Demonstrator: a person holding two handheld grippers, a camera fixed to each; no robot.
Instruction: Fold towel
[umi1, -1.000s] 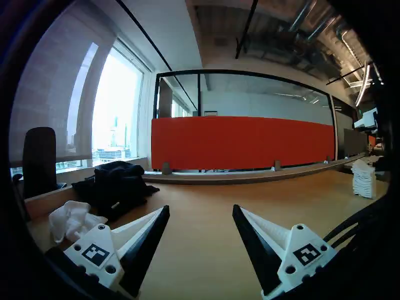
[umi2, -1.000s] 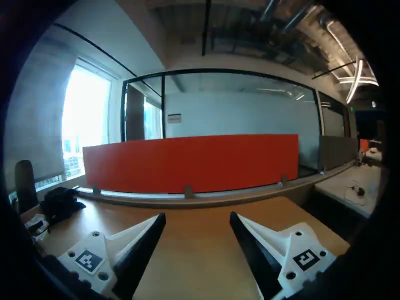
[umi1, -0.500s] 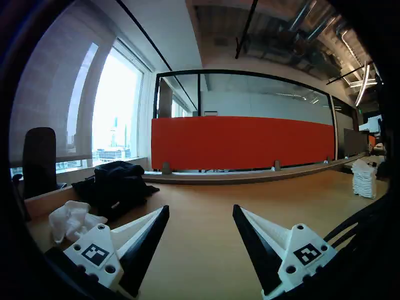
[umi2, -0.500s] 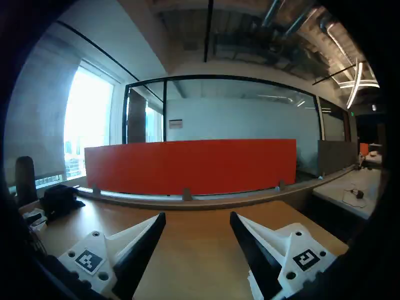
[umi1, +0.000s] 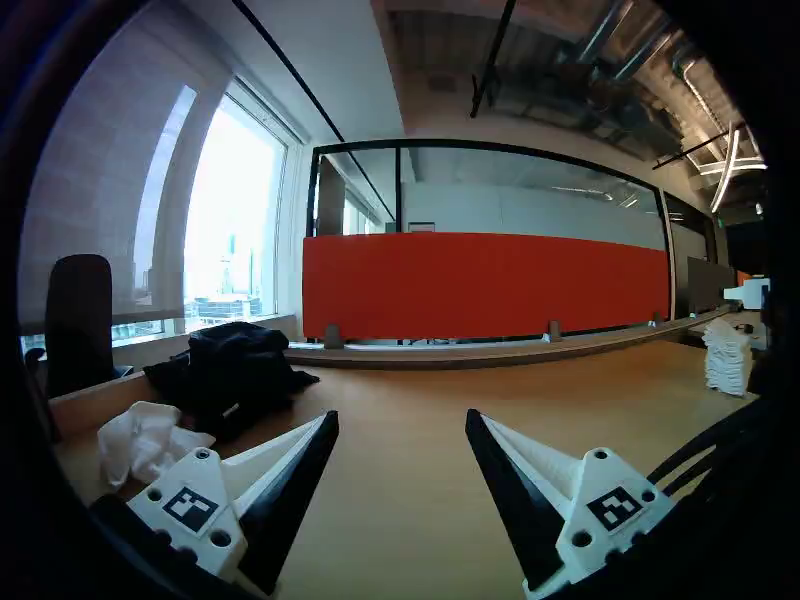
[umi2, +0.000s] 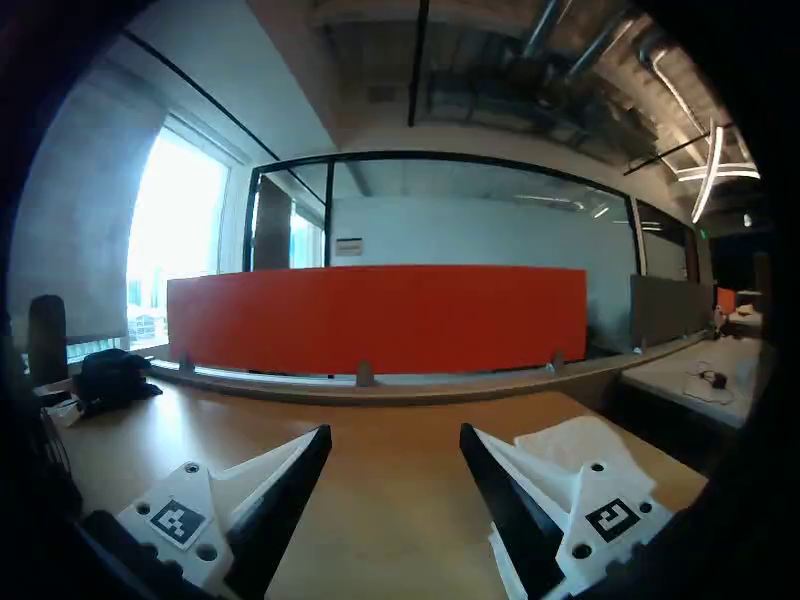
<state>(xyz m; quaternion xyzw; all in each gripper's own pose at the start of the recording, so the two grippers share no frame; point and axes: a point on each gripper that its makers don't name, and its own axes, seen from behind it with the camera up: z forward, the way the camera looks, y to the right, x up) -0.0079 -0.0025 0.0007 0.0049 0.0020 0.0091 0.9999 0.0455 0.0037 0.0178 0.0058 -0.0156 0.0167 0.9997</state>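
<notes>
While the left gripper (umi1: 401, 415) hangs low over the wooden table (umi1: 400, 500), its fingers stand wide apart with nothing between them. Bare tabletop runs ahead to the orange divider (umi1: 485, 285). A crumpled white towel (umi1: 140, 440) lies just beside the gripper's left-hand finger, with a black garment (umi1: 230, 375) behind it. A stack of folded towels (umi1: 728, 355) sits far right.

From the right gripper view, the right gripper (umi2: 395, 430) is equally spread and empty. A flat white towel (umi2: 585, 440) lies just behind its right-hand finger, near the table's right edge; I cannot tell whether they touch.
</notes>
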